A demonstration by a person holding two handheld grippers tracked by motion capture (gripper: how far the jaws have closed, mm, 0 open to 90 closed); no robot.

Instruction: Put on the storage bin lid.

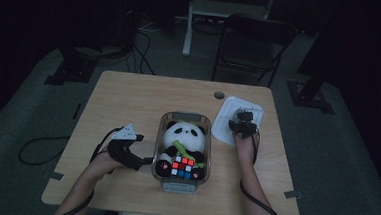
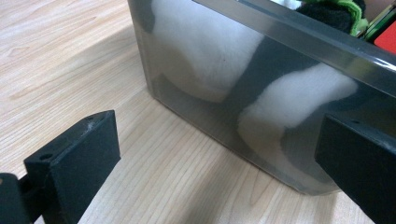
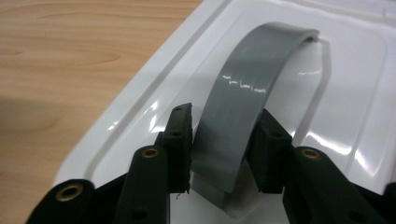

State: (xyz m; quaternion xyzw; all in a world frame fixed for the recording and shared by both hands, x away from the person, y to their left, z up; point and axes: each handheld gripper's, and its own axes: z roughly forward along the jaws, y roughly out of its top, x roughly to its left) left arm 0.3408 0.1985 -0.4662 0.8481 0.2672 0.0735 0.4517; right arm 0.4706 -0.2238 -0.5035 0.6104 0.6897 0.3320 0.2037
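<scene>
My left gripper [image 1: 147, 160] rests near the tabletop's left edge, level with the front half of the clear bin [image 1: 180, 184], which stands at the centre of the tabletop [image 1: 129, 98]. In the left gripper view its jaws stand wide apart with bare wood between them; the bin wall [image 2: 224, 93] rises just ahead, and I cannot tell whether the far jaw touches it. A cable [image 1: 40, 151] trails off the left edge.

Inside the bin lies a plush panda [image 1: 182, 137], with a colour cube [image 1: 183, 168] at its front end. Through the smoked wall the left gripper view gives only white and black patches of plush [image 2: 205, 60]; a strip of green and red shows over the rim at upper right. The high view alone shows the panda's whole shape and the cube's tiles.

Toward the tabletop's right rear corner lies the white lid [image 1: 225, 122], flat on the wood, beside a round cable hole [image 1: 219, 95]. My right gripper [image 1: 244, 118] hangs over it, and from above hides the lid's middle. The right gripper view shows what is covered: a grey arched handle [image 3: 252, 79] standing up from the lid [image 3: 140, 121]. The jaws sit on either side of the handle's near end, pressed against its edges. The handle's near foot is cut off behind the jaws.

Beyond the table the room is dark; a chair [image 1: 252, 41] is barely made out.
</scene>
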